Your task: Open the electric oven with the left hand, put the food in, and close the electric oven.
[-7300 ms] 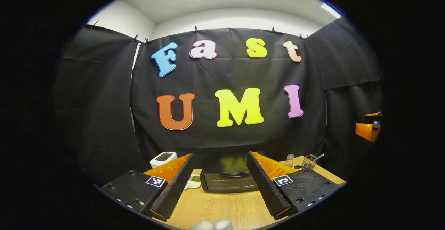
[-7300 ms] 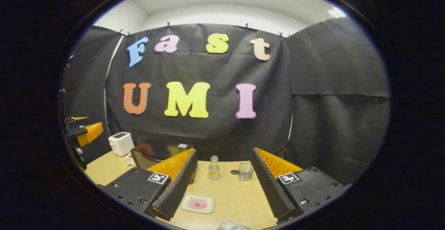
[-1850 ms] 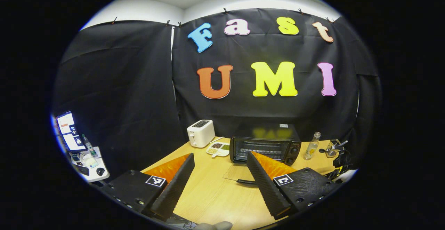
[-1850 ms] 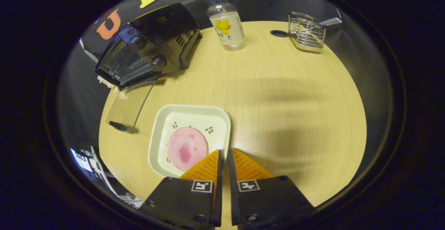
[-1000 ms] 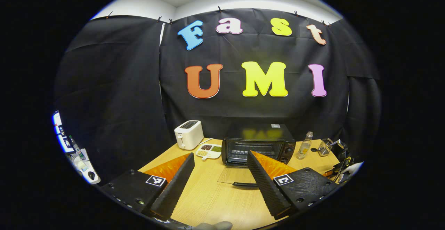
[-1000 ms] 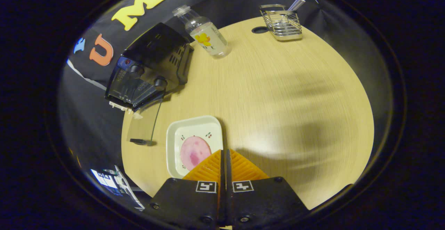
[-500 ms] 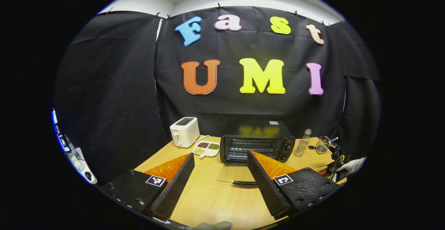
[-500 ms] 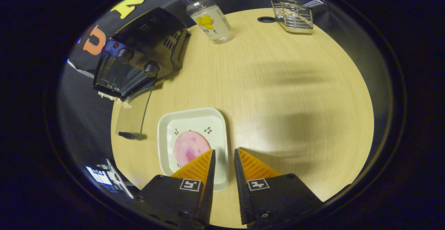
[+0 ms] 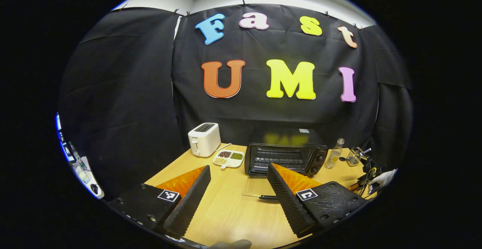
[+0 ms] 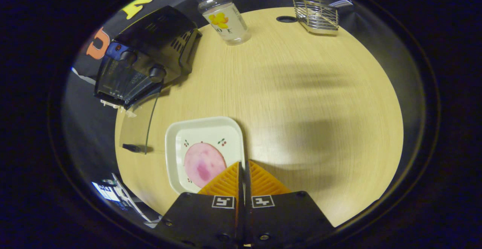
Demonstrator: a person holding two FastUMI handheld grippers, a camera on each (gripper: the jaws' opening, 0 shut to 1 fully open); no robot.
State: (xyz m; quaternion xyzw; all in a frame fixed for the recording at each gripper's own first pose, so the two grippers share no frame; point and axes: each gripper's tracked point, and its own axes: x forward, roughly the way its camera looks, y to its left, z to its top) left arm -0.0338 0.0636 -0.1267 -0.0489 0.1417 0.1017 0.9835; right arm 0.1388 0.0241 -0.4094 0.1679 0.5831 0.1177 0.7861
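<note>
1. My left gripper (image 9: 238,173) hangs over the near part of the wooden table (image 9: 233,213), fingers spread wide with nothing between them.
2. The electric oven (image 9: 285,154) sits at the far side, its glass door (image 9: 260,188) dropped flat toward me.
3. My right gripper (image 10: 243,168) has its fingers together, pinching the right rim of the white plate (image 10: 174,143).
4. The pink slice of food (image 10: 203,165) lies on that plate, near the oven door.
</note>
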